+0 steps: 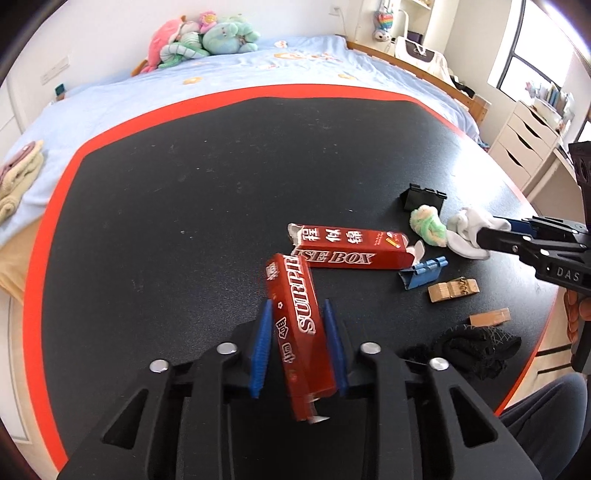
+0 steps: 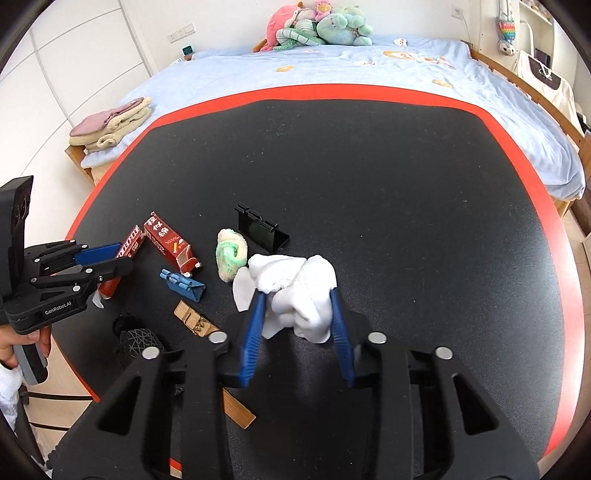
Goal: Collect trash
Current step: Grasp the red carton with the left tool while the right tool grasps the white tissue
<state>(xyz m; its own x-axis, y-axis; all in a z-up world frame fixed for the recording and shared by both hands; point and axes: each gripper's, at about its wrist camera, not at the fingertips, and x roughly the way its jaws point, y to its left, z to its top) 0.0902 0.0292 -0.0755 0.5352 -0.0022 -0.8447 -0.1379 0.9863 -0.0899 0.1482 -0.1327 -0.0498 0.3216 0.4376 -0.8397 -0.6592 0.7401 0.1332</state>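
Observation:
My left gripper [image 1: 297, 308] is shut on a red "SURPRISE BOX" carton [image 1: 301, 332], which stands tilted between the blue pads; it also shows in the right wrist view [image 2: 125, 254]. A second red carton [image 1: 351, 245] lies flat on the black table [image 1: 184, 184] just beyond it. My right gripper [image 2: 297, 295] is shut on a crumpled white tissue wad [image 2: 295, 291], seen from the left wrist view [image 1: 469, 230] too. A green-and-cream crumpled wad [image 2: 231, 254] lies next to the tissue.
On the table lie a black binder clip [image 2: 258, 229], a blue folded clip [image 2: 183, 286], two wooden clothespins [image 1: 452, 290], and a black net cloth [image 1: 476, 347]. The table has a red rim [image 2: 332, 92]. A bed with plush toys [image 2: 317, 26] stands behind.

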